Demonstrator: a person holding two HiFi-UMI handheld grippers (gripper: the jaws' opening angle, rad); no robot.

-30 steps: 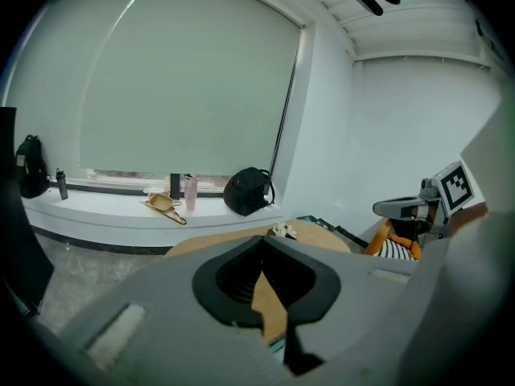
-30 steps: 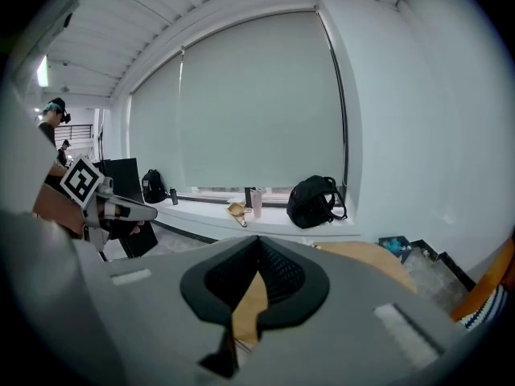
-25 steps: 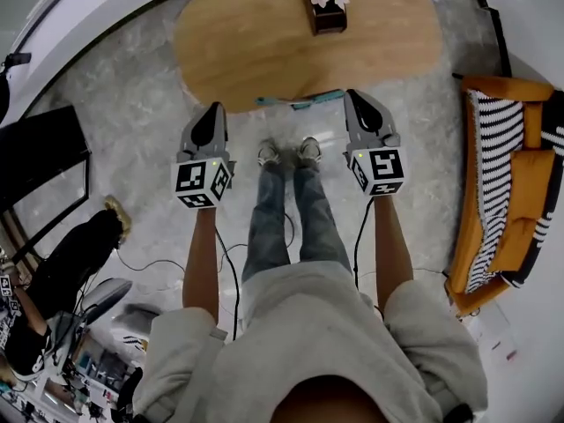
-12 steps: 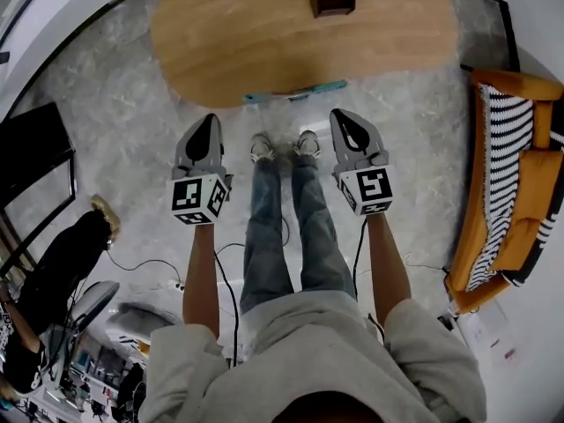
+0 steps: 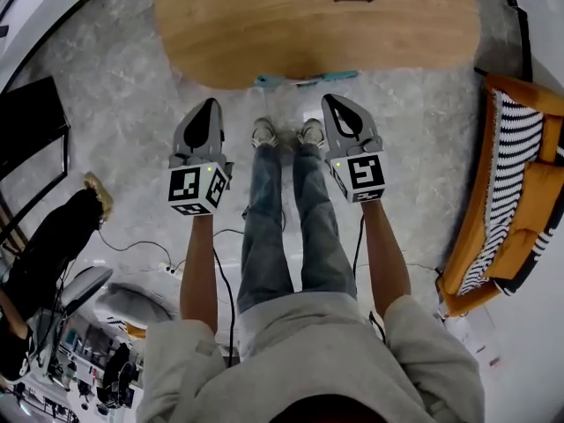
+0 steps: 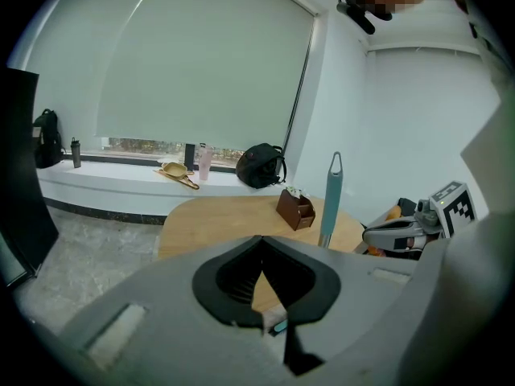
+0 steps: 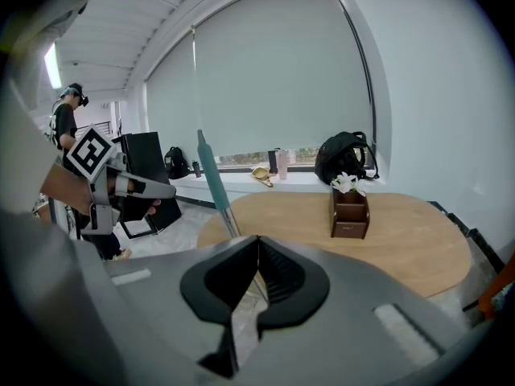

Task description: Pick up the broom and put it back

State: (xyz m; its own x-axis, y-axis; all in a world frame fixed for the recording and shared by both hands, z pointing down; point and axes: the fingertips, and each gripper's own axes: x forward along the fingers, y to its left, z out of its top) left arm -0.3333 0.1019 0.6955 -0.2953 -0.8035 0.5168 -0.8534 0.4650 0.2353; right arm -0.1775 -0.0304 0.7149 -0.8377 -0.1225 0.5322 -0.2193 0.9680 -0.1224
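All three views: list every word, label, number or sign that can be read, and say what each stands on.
No readable text anywhere.
The left gripper carries a marker cube: black-and-white square pattern, no letters.
The right gripper carries its own cube: likewise a pattern only.
White sheet on the floor by the sofa: marks too small to read.

both arms out front, left gripper (image 5: 212, 104) and right gripper (image 5: 329, 100) nose-down, jaws together
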